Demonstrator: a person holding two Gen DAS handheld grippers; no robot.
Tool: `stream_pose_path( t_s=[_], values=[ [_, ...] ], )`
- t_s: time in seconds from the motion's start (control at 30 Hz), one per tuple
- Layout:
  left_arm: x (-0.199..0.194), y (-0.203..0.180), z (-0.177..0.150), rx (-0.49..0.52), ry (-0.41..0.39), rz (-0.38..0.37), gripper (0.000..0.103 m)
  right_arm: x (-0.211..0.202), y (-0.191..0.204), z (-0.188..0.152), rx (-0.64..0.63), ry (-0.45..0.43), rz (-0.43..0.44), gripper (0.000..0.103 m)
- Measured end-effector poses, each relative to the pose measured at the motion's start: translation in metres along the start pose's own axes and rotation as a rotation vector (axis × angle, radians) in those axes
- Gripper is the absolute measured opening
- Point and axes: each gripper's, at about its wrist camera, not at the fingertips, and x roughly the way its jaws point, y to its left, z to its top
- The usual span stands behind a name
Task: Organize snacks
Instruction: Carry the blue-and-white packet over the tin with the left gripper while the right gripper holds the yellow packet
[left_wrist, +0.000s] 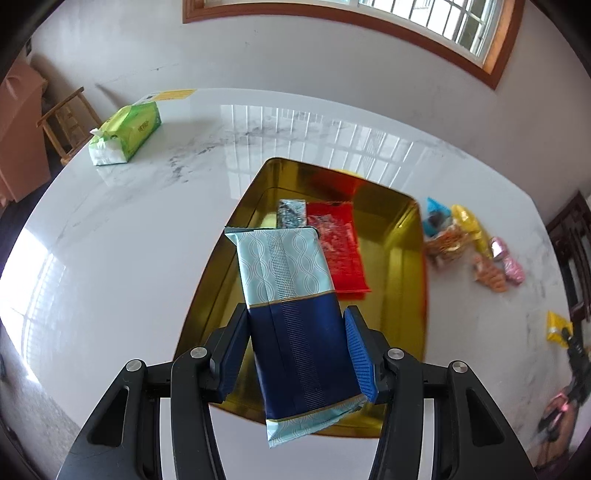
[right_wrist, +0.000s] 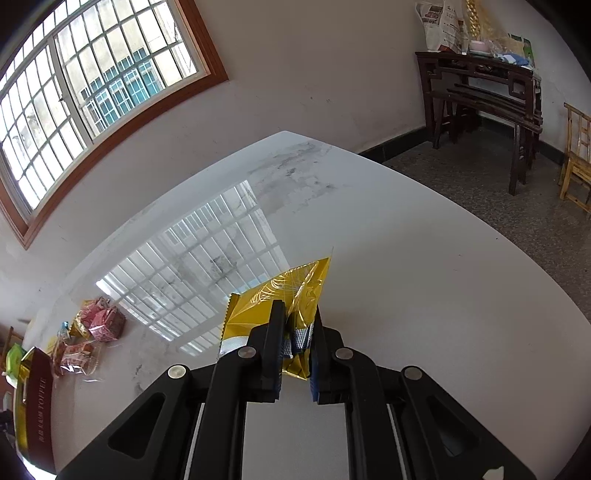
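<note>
My left gripper (left_wrist: 297, 325) is shut on a blue and light-blue snack pack (left_wrist: 291, 291), held above the gold tin (left_wrist: 406, 280). In the tin lie a red packet (left_wrist: 338, 247) and a small silver-blue packet (left_wrist: 291, 213). My right gripper (right_wrist: 297, 321) is shut on a yellow snack packet (right_wrist: 269, 306), held over the white table; that packet also shows in the left wrist view (left_wrist: 558, 328). Loose snacks (left_wrist: 461, 240) lie right of the tin; they also show in the right wrist view (right_wrist: 92, 332), beside the tin's wall (right_wrist: 37, 398).
A green tissue pack (left_wrist: 123, 133) lies at the far left of the marble table (left_wrist: 129, 240). A wooden stool (left_wrist: 68, 118) stands beyond the table's left edge. Dark wooden furniture (right_wrist: 484, 92) and a wooden chair (right_wrist: 578, 147) stand beyond the table's right edge.
</note>
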Motion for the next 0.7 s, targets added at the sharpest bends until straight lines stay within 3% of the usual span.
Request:
stream_pose_path(
  t_s=[0.37,0.7],
  values=[
    [0.031,0.011,0.006,0.068,0.021,0.000,0.052,0.001,0.005,0.000,-0.015,0.004,-0.034,0.010],
    [0.033,0.008,-0.003,0.115,-0.022,0.038,0.052,-0.001,0.003,-0.001,-0.011,-0.001,-0.021,0.010]
  ],
)
